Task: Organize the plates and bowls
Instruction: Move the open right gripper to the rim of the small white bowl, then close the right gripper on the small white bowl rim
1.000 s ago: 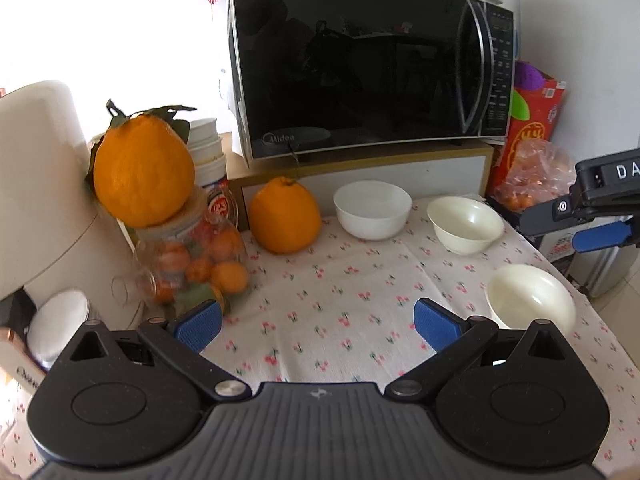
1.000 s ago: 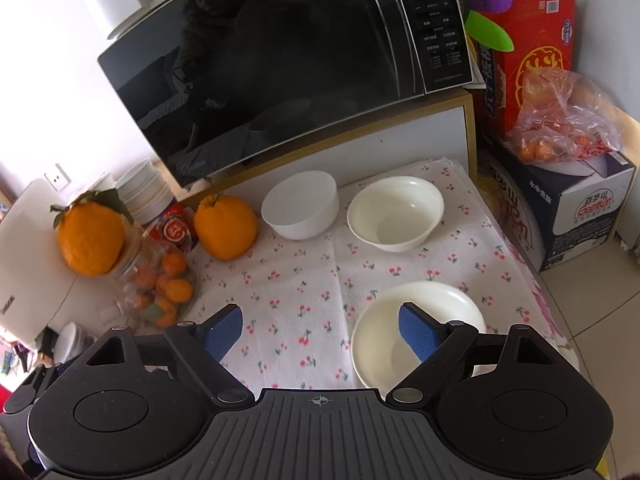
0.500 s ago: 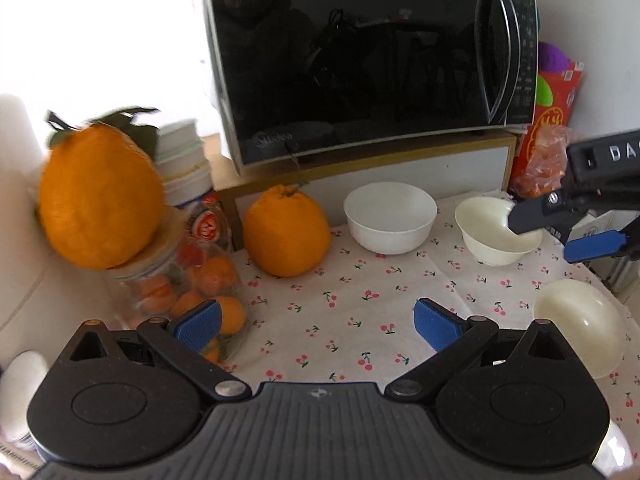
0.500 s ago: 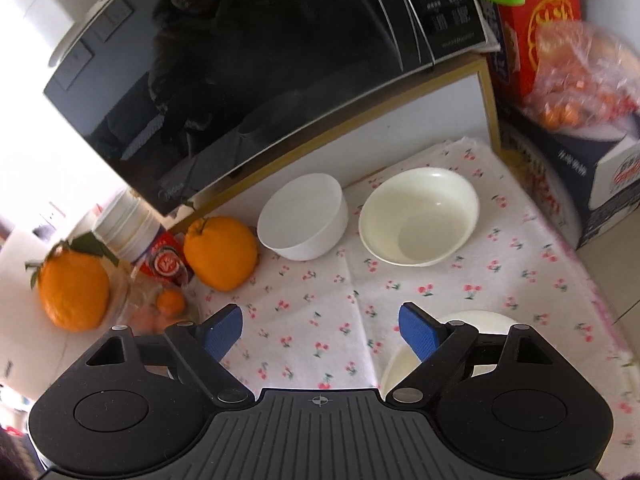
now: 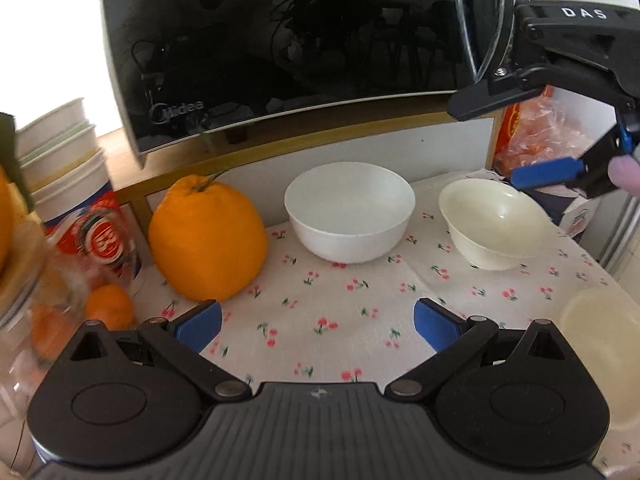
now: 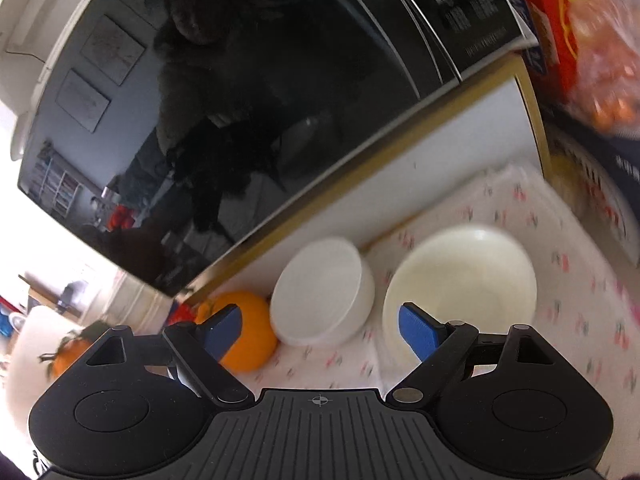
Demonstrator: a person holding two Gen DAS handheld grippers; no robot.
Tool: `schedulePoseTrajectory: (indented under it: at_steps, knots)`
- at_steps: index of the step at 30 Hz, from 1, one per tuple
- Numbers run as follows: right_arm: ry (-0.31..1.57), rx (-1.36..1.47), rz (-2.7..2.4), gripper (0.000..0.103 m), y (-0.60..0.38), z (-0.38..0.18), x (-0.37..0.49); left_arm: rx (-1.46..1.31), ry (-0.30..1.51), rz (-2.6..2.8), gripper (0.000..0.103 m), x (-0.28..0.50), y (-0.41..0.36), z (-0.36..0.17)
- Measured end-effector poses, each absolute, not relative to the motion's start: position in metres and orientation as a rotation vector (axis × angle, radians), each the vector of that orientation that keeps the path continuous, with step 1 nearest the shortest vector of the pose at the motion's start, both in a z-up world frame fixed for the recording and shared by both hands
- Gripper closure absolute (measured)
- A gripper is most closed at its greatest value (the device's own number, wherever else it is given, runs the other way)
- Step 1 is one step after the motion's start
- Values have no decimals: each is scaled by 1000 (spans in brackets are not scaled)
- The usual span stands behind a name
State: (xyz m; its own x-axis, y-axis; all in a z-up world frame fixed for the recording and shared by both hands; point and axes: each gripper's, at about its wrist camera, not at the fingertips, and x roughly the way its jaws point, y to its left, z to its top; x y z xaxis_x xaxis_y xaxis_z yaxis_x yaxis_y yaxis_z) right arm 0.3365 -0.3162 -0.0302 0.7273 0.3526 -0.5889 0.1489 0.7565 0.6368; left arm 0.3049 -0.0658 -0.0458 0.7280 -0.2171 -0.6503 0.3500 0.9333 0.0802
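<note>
Left tongs (image 5: 318,320) are spread wide with nothing between the blue pads, hanging low over the cherry-print surface (image 5: 344,300). Straight ahead of them is the white bowl (image 5: 349,211), sitting upright near the back. Just left of it there's a big orange (image 5: 207,238), and to its right, a bit apart, the cream bowl (image 5: 494,224). A third cream dish (image 5: 600,344) sits at the near right edge, kinda blurry.

Right tongs (image 6: 320,330) are released too, gripping nothing. From the left camera you can see them (image 5: 532,144) up above the cream bowl's far right rim, not touching it. In their own view the cream bowl (image 6: 460,284) is right behind the right pad and the white bowl (image 6: 322,296) sits between the pads, further back.

Behind everything is the black microwave (image 5: 288,40) on its shelf, with stacked paper cups (image 5: 64,160) off to the left.
</note>
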Motion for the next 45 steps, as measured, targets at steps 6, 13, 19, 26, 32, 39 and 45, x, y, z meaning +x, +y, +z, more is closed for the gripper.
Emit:
schedulePoseTrajectory:
  at_steps: [6, 13, 19, 26, 32, 39, 45]
  knots:
    - [784, 625, 153, 16, -305, -41, 368, 222, 648, -316, 1, 319, -77, -60]
    - [761, 552, 130, 22, -297, -43, 384, 265, 606, -356, 1, 324, -98, -74]
    - [760, 492, 118, 44, -290, -48, 396, 277, 568, -342, 1, 331, -109, -82]
    - [783, 480, 125, 59, -290, -60, 411, 246, 592, -343, 1, 345, -114, -89]
    - [806, 492, 136, 71, -292, -74, 418, 180, 672, -321, 0, 360, -114, -94]
    - [817, 471, 140, 85, -289, -81, 416, 182, 672, -297, 0, 362, -120, -92]
    - [799, 426, 149, 90, -287, -79, 409, 231, 620, -333, 7, 349, -125, -88]
